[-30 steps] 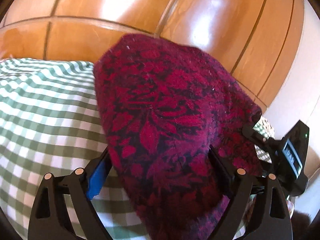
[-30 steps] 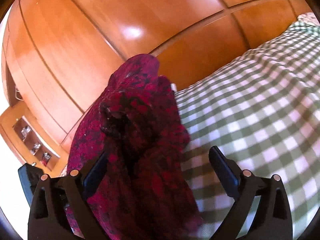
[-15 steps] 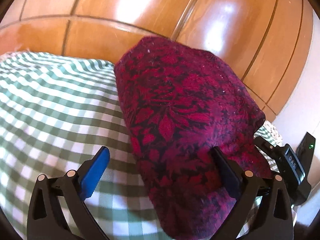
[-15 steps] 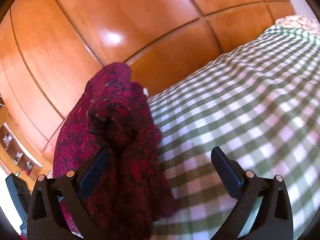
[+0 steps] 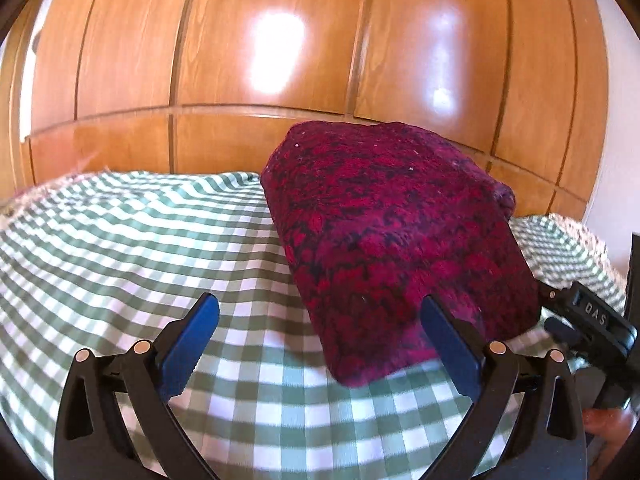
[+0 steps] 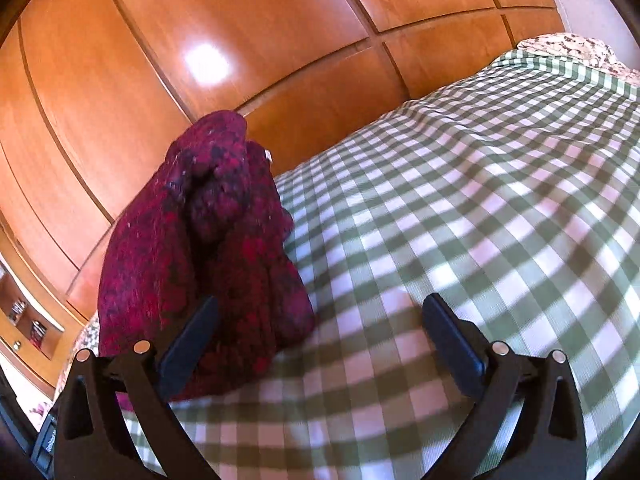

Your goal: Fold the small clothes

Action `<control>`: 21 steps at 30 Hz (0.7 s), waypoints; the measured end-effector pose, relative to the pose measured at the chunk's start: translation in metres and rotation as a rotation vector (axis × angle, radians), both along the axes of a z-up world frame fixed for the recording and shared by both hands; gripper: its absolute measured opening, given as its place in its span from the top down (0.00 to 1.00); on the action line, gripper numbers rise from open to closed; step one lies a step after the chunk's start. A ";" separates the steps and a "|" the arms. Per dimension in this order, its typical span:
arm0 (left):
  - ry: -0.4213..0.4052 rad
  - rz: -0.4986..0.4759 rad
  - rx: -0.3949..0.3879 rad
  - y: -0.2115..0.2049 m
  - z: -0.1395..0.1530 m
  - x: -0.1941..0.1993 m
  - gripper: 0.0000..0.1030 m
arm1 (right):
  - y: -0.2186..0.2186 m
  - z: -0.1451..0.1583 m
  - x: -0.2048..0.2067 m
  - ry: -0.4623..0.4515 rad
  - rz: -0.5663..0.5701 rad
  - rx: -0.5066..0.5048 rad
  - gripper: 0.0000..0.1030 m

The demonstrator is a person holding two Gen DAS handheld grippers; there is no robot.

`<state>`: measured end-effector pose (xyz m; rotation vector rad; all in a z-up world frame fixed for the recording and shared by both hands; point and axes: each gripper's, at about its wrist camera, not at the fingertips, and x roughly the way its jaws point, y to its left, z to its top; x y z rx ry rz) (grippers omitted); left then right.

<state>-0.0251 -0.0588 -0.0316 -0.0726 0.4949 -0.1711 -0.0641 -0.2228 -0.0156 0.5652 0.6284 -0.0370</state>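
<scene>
My left gripper (image 5: 320, 340) and right gripper (image 6: 320, 340) have backed away from the folded red knit garment (image 5: 396, 240), both with jaws spread and empty. The bundle now lies released on the green checked bedcover (image 5: 120, 240), so this fold looks finished. It sits at one o'clock of the left jaws, ten o'clock of the right.

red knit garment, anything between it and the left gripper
Nothing visible. The red knit garment lies folded on the checked bedspread, just ahead-right of the open left gripper, with only bare bedspread between them.
</scene>
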 end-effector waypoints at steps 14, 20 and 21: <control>0.030 0.086 0.080 0.010 0.029 -0.031 0.03 | 0.031 0.049 -0.034 0.032 0.100 -0.224 0.02; 0.053 0.080 0.121 0.000 0.037 -0.044 0.03 | 0.047 0.067 -0.056 -0.017 0.116 -0.253 0.02; 0.066 0.079 0.119 0.000 0.038 -0.045 0.03 | 0.049 0.070 -0.059 -0.018 0.120 -0.273 0.02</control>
